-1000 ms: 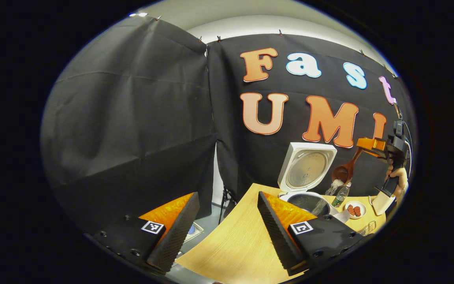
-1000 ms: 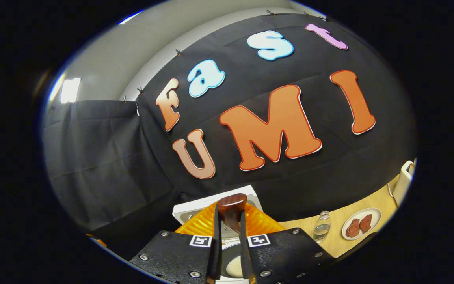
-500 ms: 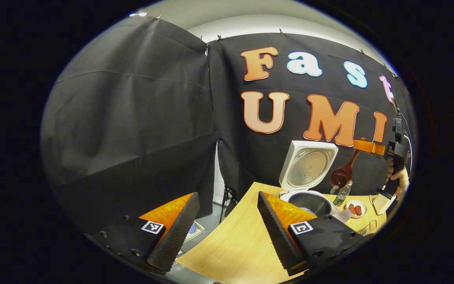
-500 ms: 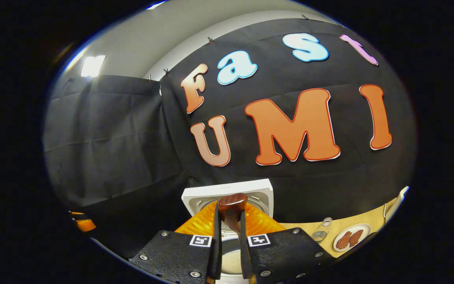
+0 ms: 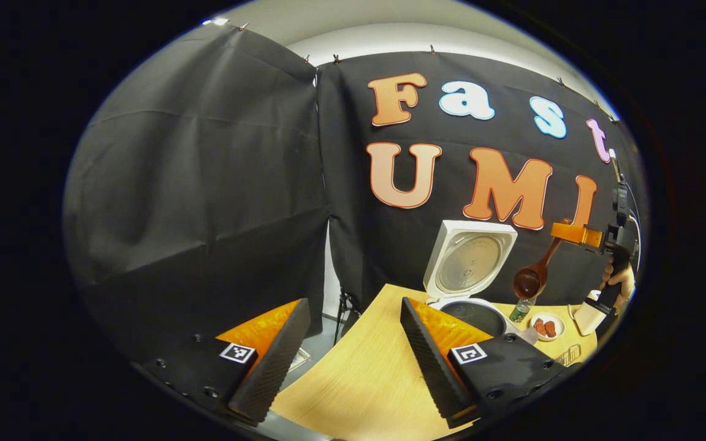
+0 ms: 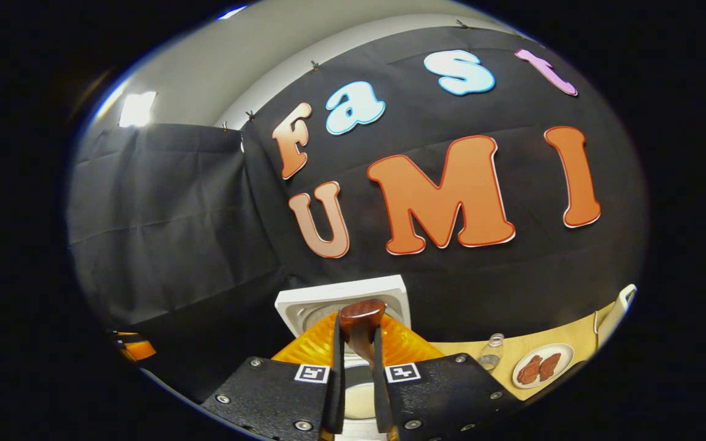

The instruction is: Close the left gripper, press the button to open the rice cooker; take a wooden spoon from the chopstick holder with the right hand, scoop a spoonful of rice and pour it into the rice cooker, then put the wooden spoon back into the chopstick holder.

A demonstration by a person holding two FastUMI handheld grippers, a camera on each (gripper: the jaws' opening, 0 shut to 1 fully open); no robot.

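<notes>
Holding my left tongs (image 5: 348, 352) wide apart over the near edge of the worktop (image 5: 365, 373), I grip nothing with them, and they sit as they did a second ago. Beyond their right finger stands the rice cooker (image 5: 470, 288), its lid (image 5: 469, 262) upright and open, the dark pot below it. To the right of the cooker and above it, in the left gripper view, my right tongs (image 5: 567, 232) carry the wooden spoon (image 5: 532, 275) by its handle, bowl hanging down beside the lid. A second ago rice was streaming from that bowl into the pot; now no stream shows, and the spoon has drawn a little right of the pot, over the small bottle (image 5: 519, 310). Just right of the bottle lies a plate (image 5: 546, 327) with two reddish pieces.

From the right gripper view, my right tongs (image 6: 358, 367) are clamped on the spoon handle (image 6: 360, 324), both fingers pressing its sides. White rice shows in the pot straight below them. The cooker lid (image 6: 342, 300) rises right behind the handle; it looks more level than a second ago. Right of these tongs stand the bottle (image 6: 489, 354) and the plate (image 6: 542, 367).
</notes>
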